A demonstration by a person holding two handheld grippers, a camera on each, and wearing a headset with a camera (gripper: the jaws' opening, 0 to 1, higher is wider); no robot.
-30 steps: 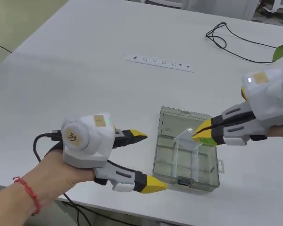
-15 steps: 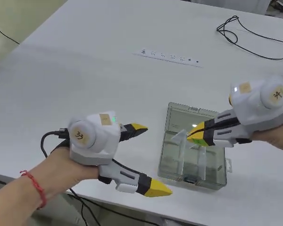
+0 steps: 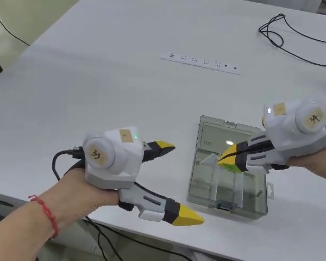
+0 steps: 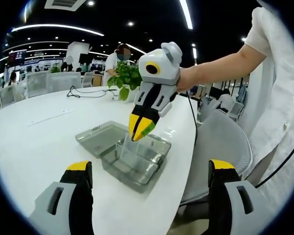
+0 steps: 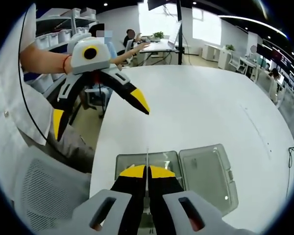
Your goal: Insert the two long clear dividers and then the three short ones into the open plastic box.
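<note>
**Surroundings: Non-Task Items**

The white table carries a power strip at its far middle. A looped black cable lies toward the far right, well apart from the strip. A green plant stands near the cable. A grey mesh chair sits just beside the table. Strip lights line the ceiling.

My right gripper covered the top of the clear divider and the middle of the box in the head view. Couldn't tell whether the divider's lower edge sat in a slot. Clear on clear, so I couldn't count the dividers inside. In the right gripper view the divider was a thin edge-on line, its lower part hidden between my pinched jaws. My right hand ran off the frame edge. The cable was cut off at the top. The power strip sockets were too small to count.
</note>
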